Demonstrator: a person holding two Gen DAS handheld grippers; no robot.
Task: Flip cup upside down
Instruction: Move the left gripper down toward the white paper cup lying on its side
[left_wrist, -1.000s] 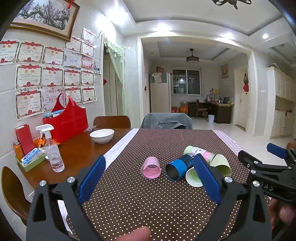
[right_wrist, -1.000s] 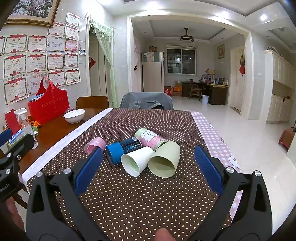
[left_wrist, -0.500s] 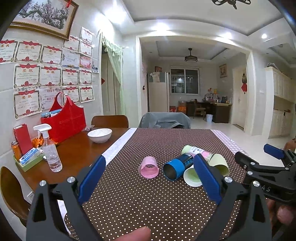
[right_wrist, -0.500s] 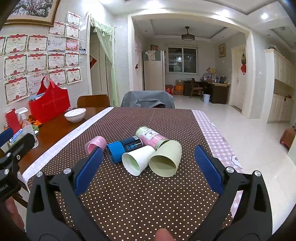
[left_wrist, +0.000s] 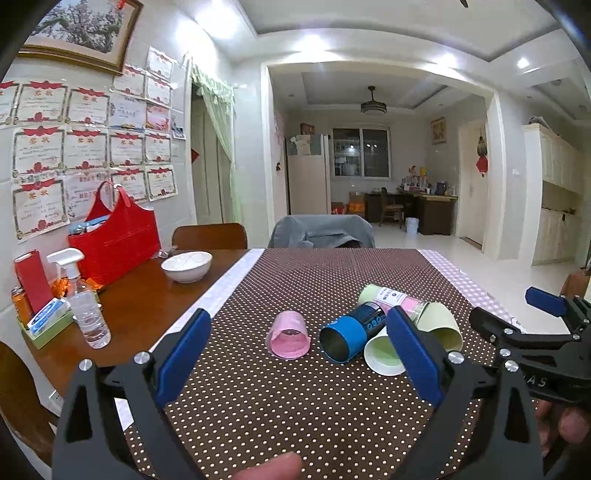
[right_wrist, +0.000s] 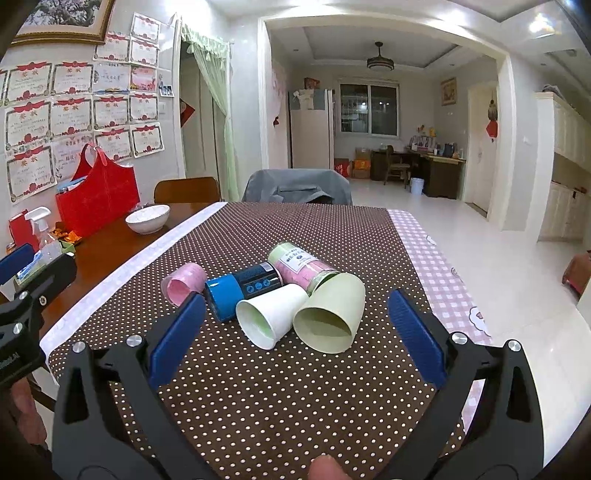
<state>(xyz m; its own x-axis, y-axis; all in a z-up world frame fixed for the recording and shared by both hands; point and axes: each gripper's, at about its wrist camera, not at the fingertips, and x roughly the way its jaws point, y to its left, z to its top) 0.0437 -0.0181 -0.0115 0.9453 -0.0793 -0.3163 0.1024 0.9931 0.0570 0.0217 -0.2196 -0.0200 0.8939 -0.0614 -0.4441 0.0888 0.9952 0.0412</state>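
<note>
The left tongs hover above the near edge of the surface, blue pads wide apart and holding nothing. The right tongs hang likewise over the near edge, pads spread and bare.

Past them, five vessels lie on their sides in a cluster mid-surface, mouths facing the near edge. Leftmost is a small pink cup, ribbed and squat, lying apart from the others. Next comes a blue can, a smooth cylinder with a dark printed band and a dark hollow mouth. A white cup, tapered and pale green inside, touches it on the right. A larger pale green cup, smooth and conical, rests against the white one. Behind these lies a jar with pink contents, a white label and a green cap.

A brown cloth with white dots covers the surface; bare glossy wood shows along the left edge, carrying a white bowl.
</note>
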